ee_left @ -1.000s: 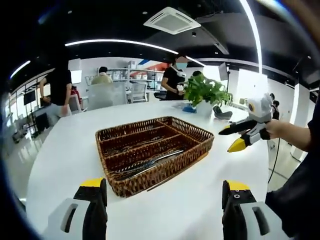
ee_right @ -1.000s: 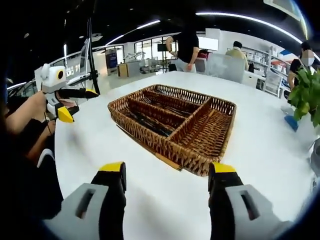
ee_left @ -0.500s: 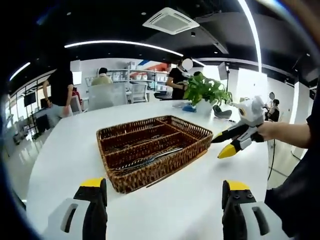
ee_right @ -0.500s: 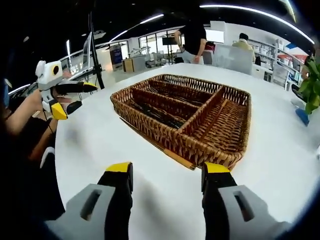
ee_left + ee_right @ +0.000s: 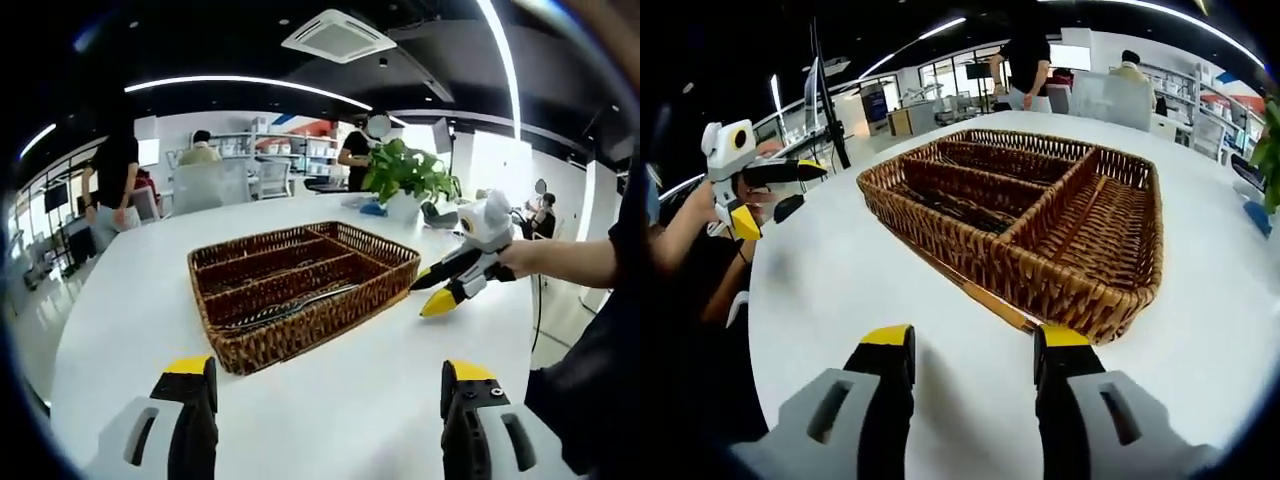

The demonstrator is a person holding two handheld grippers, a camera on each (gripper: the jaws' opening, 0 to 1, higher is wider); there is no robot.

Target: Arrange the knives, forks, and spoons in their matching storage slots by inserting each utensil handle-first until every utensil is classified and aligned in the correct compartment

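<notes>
A brown wicker tray (image 5: 365, 285) with long compartments rests in the middle of the white table (image 5: 120, 300). Dark metal utensils (image 5: 290, 306) lie in its near compartments, also seen as utensils (image 5: 960, 208) in the right gripper view. My left gripper (image 5: 325, 400) hovers open and empty in front of the tray. My right gripper (image 5: 975, 362) is open and empty, close to the tray (image 5: 1080, 300), where a thin wooden strip (image 5: 985, 298) lies on the table against the near wall. The right gripper (image 5: 428, 295) is beside the tray's right corner. The left gripper (image 5: 775, 197) is off to the left.
A potted green plant (image 5: 405, 180) stands at the table's far side, with small dark items beside it. Several people stand or sit in the office behind. The rounded table edge (image 5: 770, 330) runs close to the person holding the grippers.
My right gripper has moved down and toward the tray, so the tray looms larger in its view. My left gripper has barely shifted. Both stay open.
</notes>
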